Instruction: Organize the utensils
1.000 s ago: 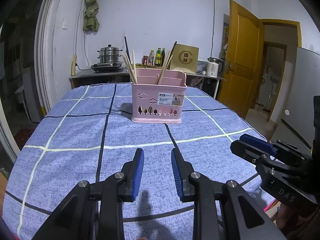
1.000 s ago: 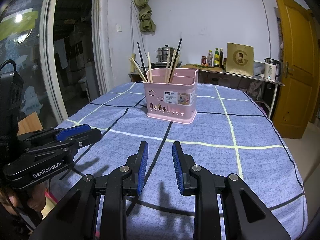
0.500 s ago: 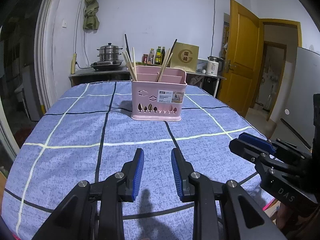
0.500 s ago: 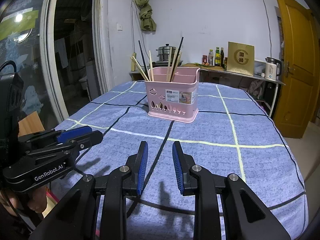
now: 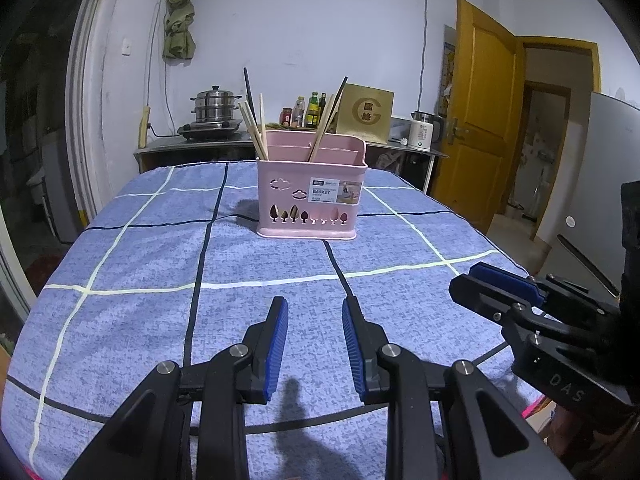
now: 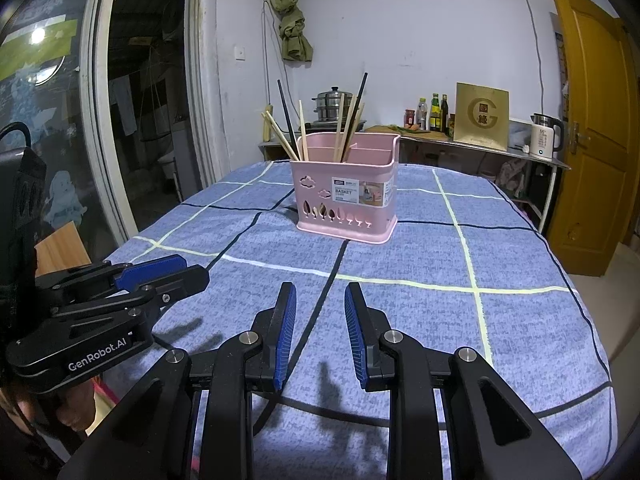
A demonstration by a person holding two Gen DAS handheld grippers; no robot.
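Blue checked tablecloth, pink basket, chopsticks inside

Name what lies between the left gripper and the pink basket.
Only bare checked tablecloth lies between the left gripper and the basket, as the left wrist view shows.

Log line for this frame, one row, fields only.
left gripper: open, empty | right gripper: open, empty | chopsticks: in pink basket | tablecloth: bare
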